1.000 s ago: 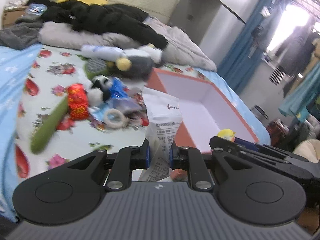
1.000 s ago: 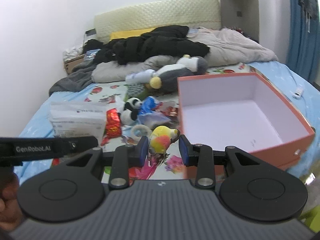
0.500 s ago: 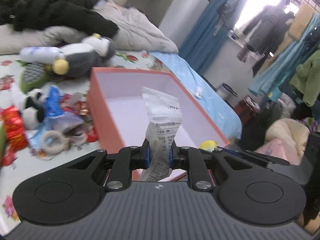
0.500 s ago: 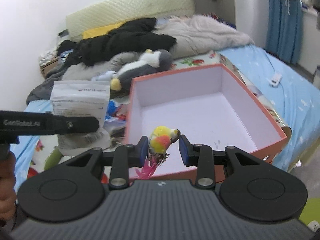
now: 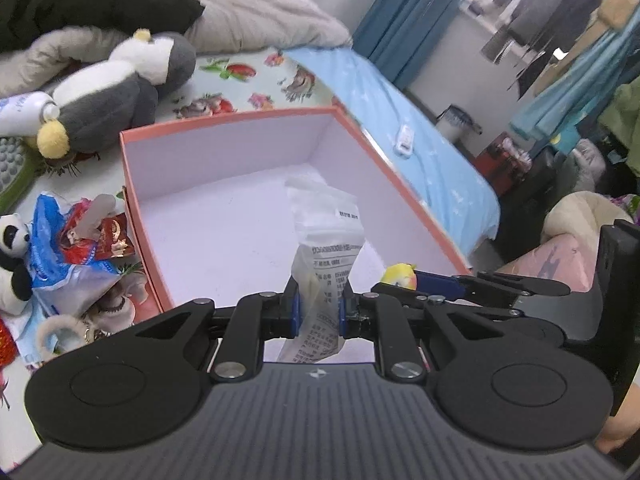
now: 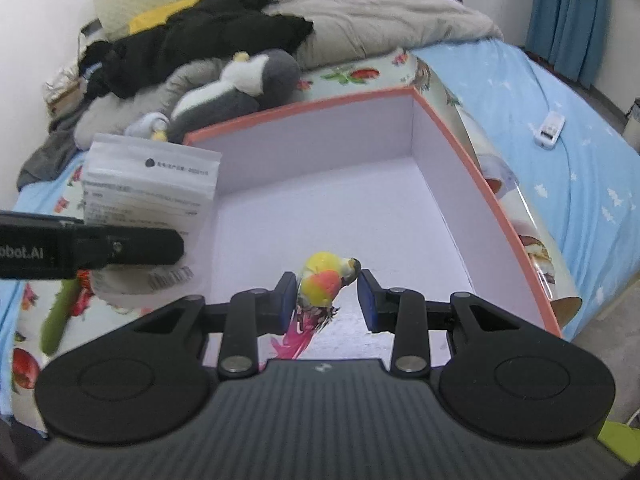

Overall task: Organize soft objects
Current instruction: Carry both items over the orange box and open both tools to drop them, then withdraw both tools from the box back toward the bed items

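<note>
My left gripper (image 5: 318, 310) is clamped on a white printed pouch (image 5: 326, 240), pads pinching its lower part, and the pouch stands up over the open box (image 5: 224, 132). That box has orange outer walls and a pale lilac inside, sits on the bed (image 5: 420, 152), and I see nothing lying on its floor. My right gripper (image 6: 327, 300) is closed on a small toy parrot (image 6: 322, 284), yellow head, orange cheek, pink tail feathers hanging below the pads; it hangs above the near part of the box floor. In the right wrist view the left gripper's finger crosses in from the left w/ the pouch beside the box's left wall. In the left wrist view the parrot's yellow head pokes out just right of my pads. Left of the box on the floral sheet: a plush penguin (image 5: 120, 92) behind the far-left corner, a small panda toy (image 5: 14, 256), crinkled blue and red wrappers (image 5: 76, 248). Black clothes (image 6: 200, 44) and a grey duvet (image 6: 380, 12) are piled at the head end. A small white device (image 6: 552, 130) lies on the blue sheet, well apart from the box.
</note>
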The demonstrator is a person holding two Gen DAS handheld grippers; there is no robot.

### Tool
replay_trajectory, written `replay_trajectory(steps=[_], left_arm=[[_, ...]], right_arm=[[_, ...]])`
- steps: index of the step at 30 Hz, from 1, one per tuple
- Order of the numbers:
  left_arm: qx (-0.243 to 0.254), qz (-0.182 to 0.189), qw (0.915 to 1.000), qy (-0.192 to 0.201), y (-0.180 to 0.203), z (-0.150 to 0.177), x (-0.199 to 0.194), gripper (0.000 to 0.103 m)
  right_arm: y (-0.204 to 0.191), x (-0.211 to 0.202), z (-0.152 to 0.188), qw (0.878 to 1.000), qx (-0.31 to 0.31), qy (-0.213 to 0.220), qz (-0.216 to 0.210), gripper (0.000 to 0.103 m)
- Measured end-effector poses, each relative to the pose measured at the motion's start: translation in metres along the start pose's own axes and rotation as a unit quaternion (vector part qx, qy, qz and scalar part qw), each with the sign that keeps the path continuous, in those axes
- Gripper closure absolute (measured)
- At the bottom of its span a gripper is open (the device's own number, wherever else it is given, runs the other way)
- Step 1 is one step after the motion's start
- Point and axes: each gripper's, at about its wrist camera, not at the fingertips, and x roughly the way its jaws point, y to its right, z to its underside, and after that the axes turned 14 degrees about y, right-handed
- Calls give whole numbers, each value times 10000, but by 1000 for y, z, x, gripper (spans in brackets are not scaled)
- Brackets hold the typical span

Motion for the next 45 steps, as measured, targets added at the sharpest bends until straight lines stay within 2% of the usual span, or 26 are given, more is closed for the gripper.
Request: replay_trajectory(steps=[9, 17, 18, 19, 20, 22, 27, 33, 41, 45], left_arm=[[27, -179, 9985, -526, -12, -1, 63, 84], [-41, -204, 9983, -548, -22, 1, 77, 83], [-19, -207, 9982, -559, -21, 1, 77, 78], [-9, -213, 9980, -597, -21, 1, 78, 66], [12, -196, 9982, -565, -20, 1, 74, 61], [97, -207, 9986, -485, -17, 1, 69, 61], [305, -248, 9988, -293, -11, 2, 53, 61], [323, -225, 9992, 93, -17, 10, 20, 61], [846, -350, 9932, 720, -5, 28, -33, 61], [894, -379, 9909, 931, -5, 43, -58, 61]], right_arm=[[34, 60, 22, 9974, 193, -622, 294, 66], [45, 69, 31, 9965, 321, -691, 355, 65], [45, 69, 31, 9964, 315, -691, 365, 64], [47, 71, 30, 9964, 321, -702, 360, 62], [47, 70, 30, 9962, 329, -722, 359, 59], [48, 70, 28, 9963, 334, -711, 337, 53], [49, 57, 25, 9975, 327, -510, 375, 51], [35, 22, 25, 9992, 240, -19, 324, 51], [4, -25, 34, 9979, 68, 638, 105, 51], [-10, -44, 42, 9959, 157, 887, -37, 51]])
